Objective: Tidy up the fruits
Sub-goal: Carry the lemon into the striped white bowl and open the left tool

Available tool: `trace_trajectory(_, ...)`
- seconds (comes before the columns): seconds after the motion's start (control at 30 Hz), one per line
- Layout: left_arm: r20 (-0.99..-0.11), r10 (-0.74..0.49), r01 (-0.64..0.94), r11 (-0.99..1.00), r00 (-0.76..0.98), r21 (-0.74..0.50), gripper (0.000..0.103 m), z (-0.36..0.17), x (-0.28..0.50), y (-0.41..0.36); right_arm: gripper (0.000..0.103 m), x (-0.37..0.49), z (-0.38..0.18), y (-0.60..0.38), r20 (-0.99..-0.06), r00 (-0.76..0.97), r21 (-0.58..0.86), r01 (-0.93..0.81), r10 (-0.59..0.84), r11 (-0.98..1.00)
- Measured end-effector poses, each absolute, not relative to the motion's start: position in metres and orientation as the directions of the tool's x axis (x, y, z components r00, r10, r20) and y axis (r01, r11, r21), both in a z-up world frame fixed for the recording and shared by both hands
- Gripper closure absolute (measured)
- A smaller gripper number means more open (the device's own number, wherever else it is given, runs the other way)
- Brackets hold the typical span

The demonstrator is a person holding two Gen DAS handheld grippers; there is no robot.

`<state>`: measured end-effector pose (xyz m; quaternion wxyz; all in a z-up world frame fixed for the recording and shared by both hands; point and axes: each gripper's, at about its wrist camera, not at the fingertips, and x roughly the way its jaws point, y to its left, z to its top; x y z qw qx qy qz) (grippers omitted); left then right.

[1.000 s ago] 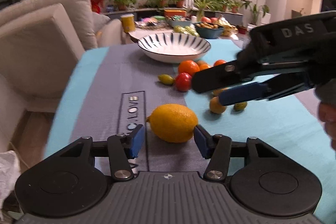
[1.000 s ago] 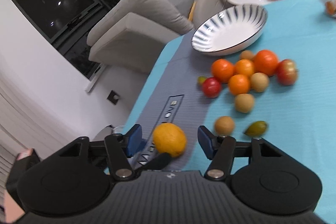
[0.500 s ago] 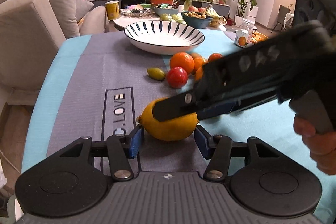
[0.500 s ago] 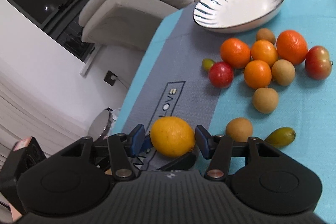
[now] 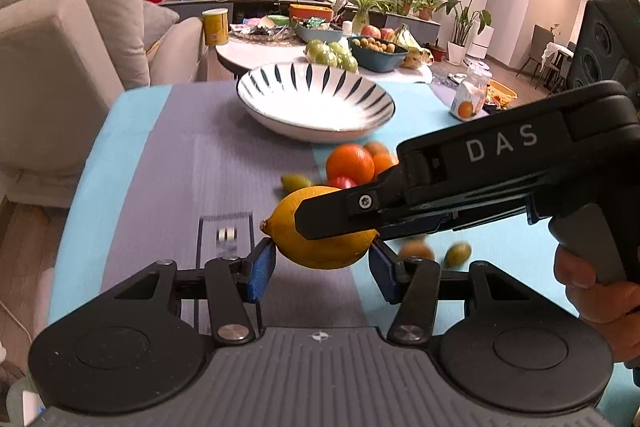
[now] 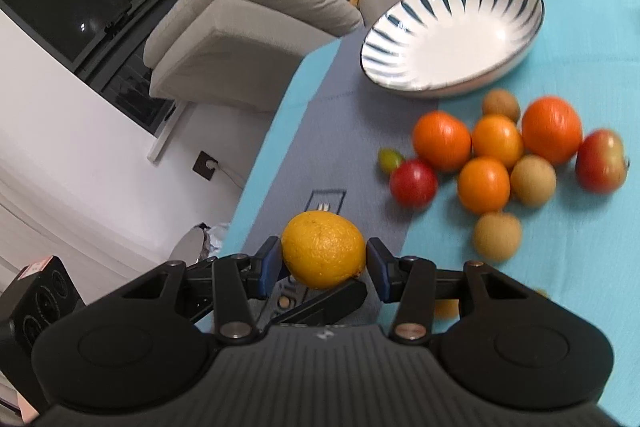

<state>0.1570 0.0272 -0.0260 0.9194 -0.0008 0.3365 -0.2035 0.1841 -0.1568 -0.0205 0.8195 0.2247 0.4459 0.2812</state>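
A yellow lemon [image 5: 320, 247] [image 6: 323, 247] is off the table, with both grippers around it. My right gripper [image 6: 323, 261] is shut on the lemon, its blue pads against both sides; its upper finger [image 5: 340, 211] crosses over the lemon in the left wrist view. My left gripper [image 5: 322, 263] has its pads at the lemon's two ends and seems to touch them. A blue-striped white bowl [image 5: 316, 103] [image 6: 452, 31] stands empty at the far end of the cloth. A cluster of oranges [image 6: 496, 143], a red tomato [image 6: 412, 183] and brown round fruits [image 6: 496, 235] lies between.
A grey and turquoise tablecloth [image 5: 168, 163] covers the table. A beige sofa [image 5: 60, 59] stands to the left. A second table [image 5: 280, 43] behind holds bowls of fruit and a yellow can. A small jar [image 5: 470, 95] stands at the right.
The right gripper came in over the lemon and shut on it. The lemon has risen off the cloth between both grippers. The left gripper's pads have closed in on the lemon's ends.
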Motion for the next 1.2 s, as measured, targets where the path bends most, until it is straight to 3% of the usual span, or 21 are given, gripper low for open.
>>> trace_trajectory(0.5, -0.593, -0.414, 0.382, 0.905, 0.69, -0.187, 0.054, 0.0, 0.222, 0.001, 0.049, 0.237, 0.006, -0.186, -0.579, 0.502, 0.625, -0.232, 0.642, 0.745)
trace_trajectory(0.7, -0.593, -0.394, 0.385, 0.911, 0.702, -0.149, 0.056, 0.001, 0.261, -0.016, 0.049, 0.266, 0.002, -0.196, -0.576, 0.504, 0.631, -0.226, 0.643, 0.742)
trace_trajectory(0.8, -0.584, -0.462, 0.404, 0.883, 0.667, -0.237, 0.078, -0.006, 0.282, -0.016, 0.049, 0.282, -0.002, -0.199, -0.574, 0.506, 0.643, -0.21, 0.644, 0.737)
trace_trajectory(1.2, -0.6, -0.498, 0.397, 0.866, 0.626, -0.303, 0.078, -0.026, 0.331, -0.007, 0.054, 0.328, -0.023, -0.219, -0.6, 0.533, 0.622, -0.157, 0.597, 0.767)
